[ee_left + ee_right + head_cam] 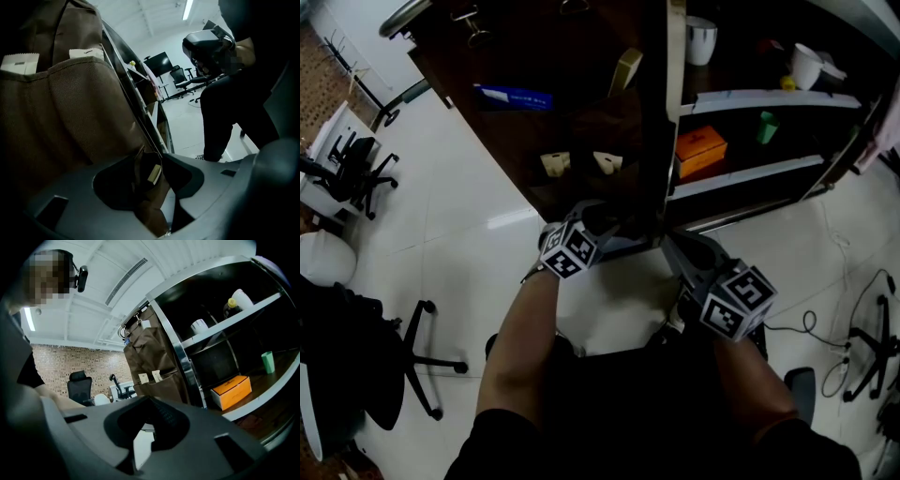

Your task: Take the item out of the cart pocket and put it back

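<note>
In the head view the cart (pixel 769 101) fills the frame from eleven to two o'clock, its dark shelves running off toward three. Hung on its near side, at twelve o'clock, is a brown cloth organiser (pixel 572 112) with rows of pockets. A black office chair (pixel 358 171) stands well apart at nine o'clock on the pale floor. The left gripper (pixel 149 172) sits at the organiser's bottom edge, just above centre. The right gripper (pixel 148 405) is just beside it, at four o'clock of centre, clear of the cart. On the middle shelf at two o'clock lies an orange box (pixel 700 150), with a green cup (pixel 767 127) near it at its two o'clock. A white cup (pixel 700 39) stands on the shelf above. Two cream packets (pixel 555 164) poke up from neighbouring pockets at twelve o'clock of the left gripper. The left gripper's jaws stand wide, one on either side of a fold of the brown cloth. A small cream item (pixel 155 174) sits tucked in that low pocket (pixel 145 206) between them, and the pads do not press on it. The right gripper's jaws are narrow, tips together, with nothing between them
</note>
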Tool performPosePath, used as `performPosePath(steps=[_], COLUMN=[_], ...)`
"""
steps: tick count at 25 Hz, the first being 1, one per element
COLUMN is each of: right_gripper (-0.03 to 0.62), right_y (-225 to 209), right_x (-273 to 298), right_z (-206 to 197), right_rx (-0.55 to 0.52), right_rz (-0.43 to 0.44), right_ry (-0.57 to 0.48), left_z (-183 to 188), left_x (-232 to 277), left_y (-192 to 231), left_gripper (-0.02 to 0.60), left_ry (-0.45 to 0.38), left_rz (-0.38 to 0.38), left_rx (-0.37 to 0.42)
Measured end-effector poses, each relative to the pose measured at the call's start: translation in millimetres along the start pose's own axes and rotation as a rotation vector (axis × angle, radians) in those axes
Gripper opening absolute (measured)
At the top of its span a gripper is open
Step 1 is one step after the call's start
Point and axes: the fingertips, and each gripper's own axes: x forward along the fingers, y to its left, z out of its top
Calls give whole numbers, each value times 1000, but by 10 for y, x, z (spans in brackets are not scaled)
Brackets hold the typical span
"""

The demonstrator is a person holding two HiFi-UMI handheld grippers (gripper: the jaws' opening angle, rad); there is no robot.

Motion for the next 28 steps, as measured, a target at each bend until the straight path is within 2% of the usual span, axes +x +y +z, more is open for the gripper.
performPosePath(steps=[3, 10, 13, 15, 18, 25, 28], right_gripper=[15, 15, 14, 15, 15, 15, 15], right_y=[-14, -85, -137, -170, -197, -208, -174], right_x=[-18, -87, -103, -115, -142, -212, -218], right_z=[7, -9, -30, -30, -22, 23, 54], right_rx=[-1, 2, 6, 7, 8, 6, 4], right_rz=[-1, -25, -38, -47, -55, -64, -57], right_ry=[-4, -2, 1, 0, -4, -18, -27], left_z=[1, -292, -262, -239, -228, -225, -107], left_x=[29, 242, 304, 332, 342, 252, 165], left_y=[-20, -140, -149, -148, -132, -155, -24], left_gripper=[187, 187, 161, 102, 97, 75, 48], left_ry=[23, 83, 72, 69, 71, 75, 41], left_rz=[-11, -39, -45, -49, -48, -81, -54], left_rx=[43, 19, 18, 17, 10, -92, -145])
